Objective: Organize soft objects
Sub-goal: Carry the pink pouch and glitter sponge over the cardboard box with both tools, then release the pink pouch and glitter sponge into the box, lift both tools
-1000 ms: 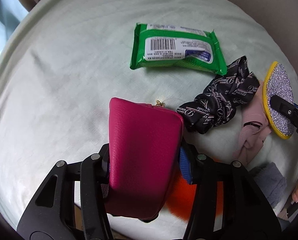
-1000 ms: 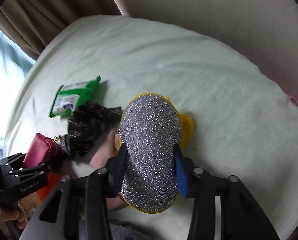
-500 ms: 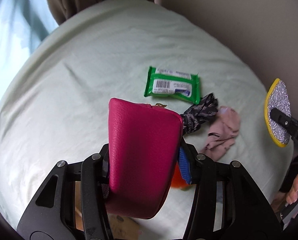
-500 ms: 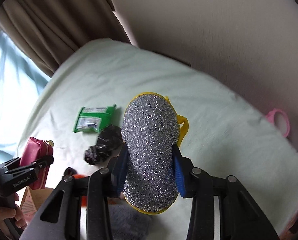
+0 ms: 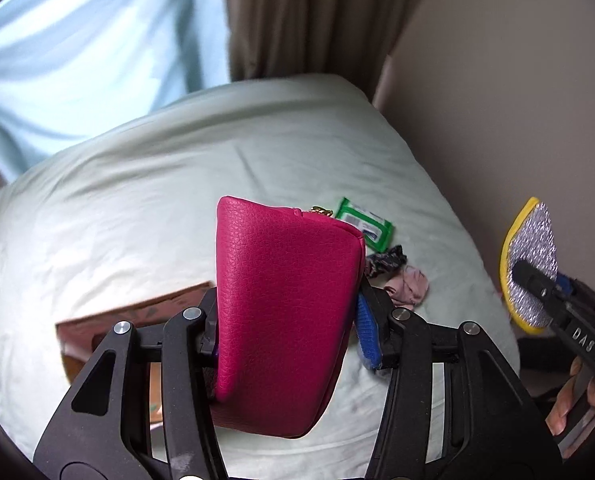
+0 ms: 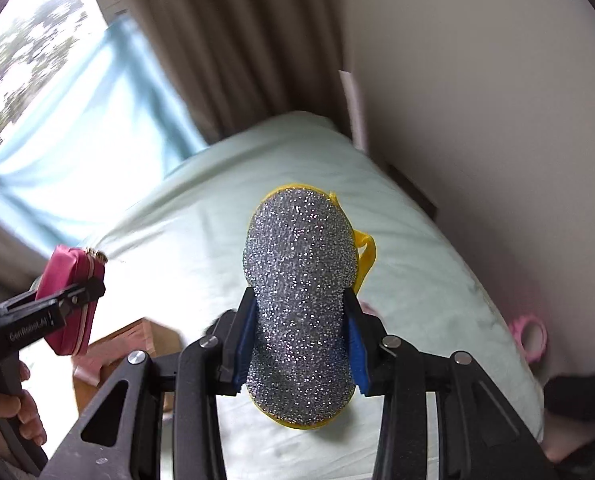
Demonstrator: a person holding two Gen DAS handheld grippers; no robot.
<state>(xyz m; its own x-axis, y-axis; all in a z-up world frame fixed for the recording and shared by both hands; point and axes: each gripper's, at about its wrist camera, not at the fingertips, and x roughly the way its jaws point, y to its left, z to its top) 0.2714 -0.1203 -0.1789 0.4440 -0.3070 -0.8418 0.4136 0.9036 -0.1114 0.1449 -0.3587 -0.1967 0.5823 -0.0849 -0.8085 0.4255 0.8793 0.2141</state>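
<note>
Left gripper [image 5: 289,316] clamped on a magenta pouch [image 5: 285,312], pads pressing both faces, pouch held upright in the air above a bed [image 5: 137,200] with a pale green sheet. Gold zipper pull [image 5: 321,211] peeking at the pouch's top edge. Below and left of the pouch, a cardboard box [image 5: 137,316] resting on the bed, partly hidden by the gripper. Just right of the pouch's top, lying on the sheet: a green wipes pack [image 5: 367,226], then a dark patterned scrunchie [image 5: 387,262] touching a pink fabric piece [image 5: 411,286]. Farther right, right gripper [image 6: 301,344] closed around a glittery silver sponge [image 6: 301,304] with yellow backing and a yellow loop, squeezed narrow at its waist, also lifted clear of the bed. Same sponge seen edge-on at the right margin of the left wrist view, bare fingers [image 5: 565,412] wrapped on the handle beneath. At far right beyond the bed's edge, a pink ring [image 6: 531,336], blurred. Behind, brown curtain [image 6: 217,40] and pale blue sheer at a window; beige wall on the right.
</note>
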